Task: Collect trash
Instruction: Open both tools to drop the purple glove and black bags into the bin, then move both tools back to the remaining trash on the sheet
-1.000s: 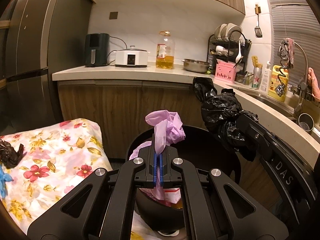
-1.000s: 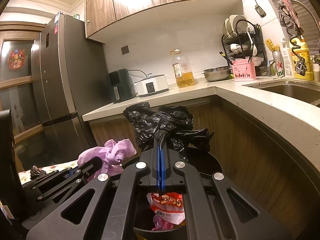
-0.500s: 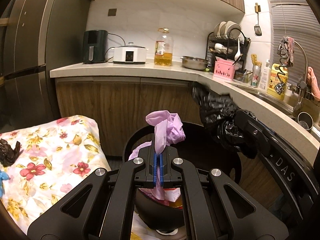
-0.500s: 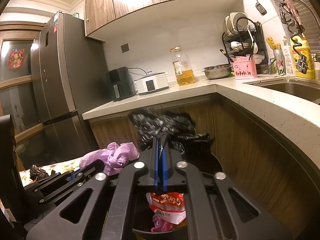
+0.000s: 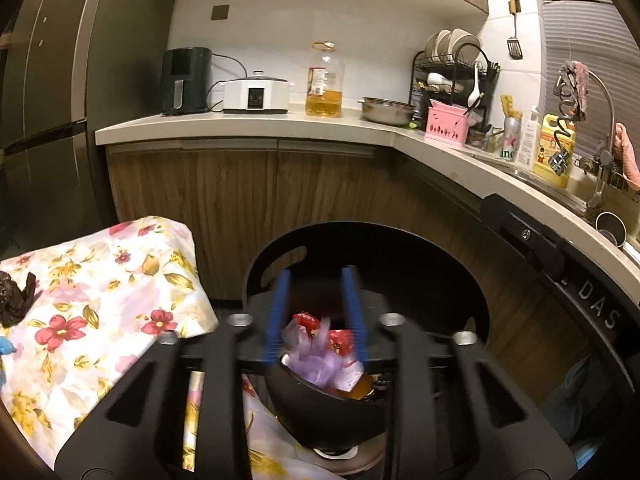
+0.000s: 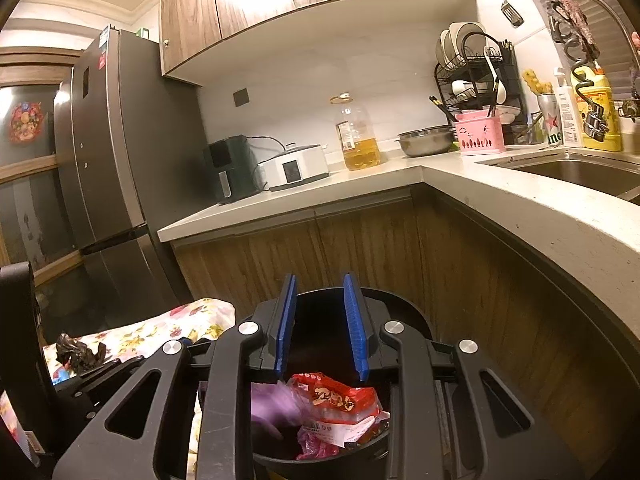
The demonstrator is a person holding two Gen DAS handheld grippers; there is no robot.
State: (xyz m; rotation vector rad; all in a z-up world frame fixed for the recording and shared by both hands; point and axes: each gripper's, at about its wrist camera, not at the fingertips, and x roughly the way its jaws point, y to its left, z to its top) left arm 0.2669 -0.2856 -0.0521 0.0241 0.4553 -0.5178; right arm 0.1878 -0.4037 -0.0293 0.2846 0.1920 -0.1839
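A black trash bin (image 5: pixel 460 276) stands below both grippers; it also shows in the right wrist view (image 6: pixel 404 312). My left gripper (image 5: pixel 316 312) is open and empty above it. A purple plastic bag (image 5: pixel 316 360) lies in the bin on a red snack wrapper (image 5: pixel 340 338). My right gripper (image 6: pixel 320 328) is open and empty over the bin. The purple bag (image 6: pixel 276 404) and the red wrapper (image 6: pixel 340 400) lie below it. The black bag it held is out of sight. A crumpled black bag (image 5: pixel 14 298) lies on the floral cloth (image 5: pixel 100 300) at left.
Wooden cabinets (image 5: pixel 248 208) and a curved counter (image 5: pixel 460 156) stand behind and right of the bin. A fridge (image 6: pixel 104 184) stands at left. The counter holds an air fryer (image 5: pixel 184 80), a cooker (image 5: pixel 256 94), an oil bottle (image 5: pixel 325 80) and a dish rack (image 5: pixel 456 76).
Both grippers have opened. The purple bag dropped from the left gripper into the bin. The black bag left the right gripper and is gone from view.
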